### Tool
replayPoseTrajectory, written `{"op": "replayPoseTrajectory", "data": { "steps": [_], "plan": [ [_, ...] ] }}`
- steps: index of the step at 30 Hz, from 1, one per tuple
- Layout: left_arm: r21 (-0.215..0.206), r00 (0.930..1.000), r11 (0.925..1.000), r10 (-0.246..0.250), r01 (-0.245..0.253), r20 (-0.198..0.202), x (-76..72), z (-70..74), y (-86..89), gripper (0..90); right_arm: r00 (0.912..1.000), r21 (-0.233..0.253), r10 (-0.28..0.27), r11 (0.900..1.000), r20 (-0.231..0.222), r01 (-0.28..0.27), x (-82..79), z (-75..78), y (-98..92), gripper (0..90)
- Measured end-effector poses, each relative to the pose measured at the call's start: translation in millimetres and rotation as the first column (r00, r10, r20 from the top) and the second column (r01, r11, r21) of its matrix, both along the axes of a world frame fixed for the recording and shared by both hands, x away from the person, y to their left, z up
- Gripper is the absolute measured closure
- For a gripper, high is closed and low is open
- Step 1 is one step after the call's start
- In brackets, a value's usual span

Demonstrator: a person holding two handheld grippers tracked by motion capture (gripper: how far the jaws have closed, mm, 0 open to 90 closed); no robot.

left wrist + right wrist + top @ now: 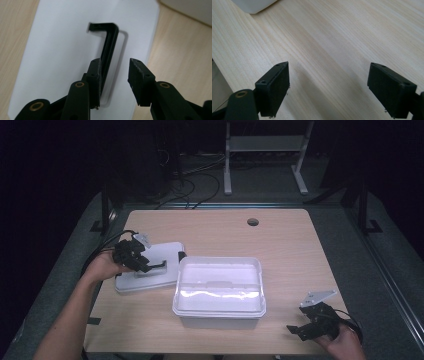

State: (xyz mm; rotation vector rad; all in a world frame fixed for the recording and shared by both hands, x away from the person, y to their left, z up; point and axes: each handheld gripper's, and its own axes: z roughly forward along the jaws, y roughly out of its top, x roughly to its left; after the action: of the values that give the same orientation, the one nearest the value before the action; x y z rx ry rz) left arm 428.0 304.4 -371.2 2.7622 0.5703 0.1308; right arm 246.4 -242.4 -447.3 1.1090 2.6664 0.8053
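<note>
We saw the left hand-held gripper (141, 262) at the middle left of the high view, held by the person's left hand (105, 265), with the forearm coming up from the lower left corner and bent toward the centre. It reached over the white lid (162, 255), which lay flat on the worktop (285, 245) just left of the white box (220, 287). In the left gripper view its jaws stood apart over the lid (62, 50). The black handle (110, 45) of the lid ran up the centre of that frame, and one jaw was just beside it or touching it; we could not tell which. The other jaw stood clear of it, so nothing was clamped.

The right hand-held gripper (314, 326) was in the lower right of the high view, held low over the worktop by the right hand (345, 345), well apart from the box. In the right gripper view its jaws were wide apart over bare wood (332, 45), with a corner of the box (253, 5) at the upper left of the frame.

We counted one lid with one handle, one open box, two grippers and one round hole (253, 222) in the worktop near the upper centre.
</note>
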Motion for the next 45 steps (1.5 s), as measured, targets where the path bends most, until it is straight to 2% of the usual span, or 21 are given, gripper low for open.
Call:
{"op": "replayPoseTrajectory", "data": {
  "steps": [12,14,16,18,21,24,28,31,33,35,37,42,45],
  "plan": [
    [0.049,0.9999,0.9988,0.001,0.0,-0.012,13.4,-21.4,-3.5,62.4,0.9999,-0.001,0.006,1.0,-0.015,-0.006,-0.4,-2.8,2.6,17.5],
    [0.058,0.9997,0.9983,0.0,0.002,-0.024,14.8,-24.9,-3.8,64.9,0.9999,0.003,0.01,1.0,-0.014,-0.01,-0.4,-3.0,2.7,17.4],
    [0.088,0.9999,0.996,-0.016,0.016,-0.002,13.4,-26.6,-5.8,71.1,0.9999,0.005,0.011,1.0,-0.012,-0.011,-0.5,-2.5,2.3,17.5],
    [0.093,0.9997,0.9953,-0.026,0.025,0.004,12.7,-25.7,-6.4,72.7,0.9999,0.007,0.009,1.0,-0.008,-0.009,-0.4,-1.6,1.5,17.4],
    [0.08,0.9994,0.9964,-0.028,0.026,0.023,11.7,-21.0,-5.0,75.7,0.9999,0.007,0.007,1.0,-0.009,-0.007,-0.5,-1.6,1.4,17.4],
    [0.067,0.9994,0.9975,-0.025,0.023,0.025,8.6,-15.5,-1.5,79.8,0.9999,0.007,0.013,1.0,-0.008,-0.013,-0.9,-1.7,2.1,17.4],
    [0.083,0.9994,0.9965,-0.014,0.012,0.032,4.7,-10.9,4.9,83.2,0.9999,0.011,0.009,1.0,-0.004,-0.009,-0.3,-1.2,1.4,17.4],
    [0.091,1.0,0.9958,-0.005,0.005,0.008,2.5,-7.9,10.0,84.7,0.9999,0.007,0.011,1.0,-0.008,-0.011,-0.4,-1.8,2.5,17.5],
    [0.111,0.9998,0.9938,-0.009,0.007,0.018,-1.5,-5.6,12.4,84.8,0.9999,0.006,0.011,1.0,-0.009,-0.011,-0.5,-2.0,3.1,17.5],
    [0.117,0.9999,0.993,-0.016,0.016,0.003,-5.1,-1.0,15.6,84.8,0.9999,0.008,0.013,1.0,-0.008,-0.013,-0.7,-1.5,2.6,17.4],
    [0.12,0.9998,0.9925,-0.02,0.019,0.008,-8.8,4.0,18.4,84.9,0.9999,0.013,0.01,1.0,-0.003,-0.01,-0.8,-0.7,1.5,17.5],
    [0.103,0.9997,0.9946,-0.017,0.015,0.018,-22.2,31.3,31.0,84.8,1.0,0.011,0.001,1.0,0.0,-0.001,-1.2,0.0,-0.2,17.5],
    [0.07,0.9997,0.9975,0.0,-0.002,0.025,-27.1,45.8,39.5,84.8,1.0,0.01,-0.001,1.0,-0.001,0.001,-1.0,-0.2,0.0,17.5]
  ]
}}
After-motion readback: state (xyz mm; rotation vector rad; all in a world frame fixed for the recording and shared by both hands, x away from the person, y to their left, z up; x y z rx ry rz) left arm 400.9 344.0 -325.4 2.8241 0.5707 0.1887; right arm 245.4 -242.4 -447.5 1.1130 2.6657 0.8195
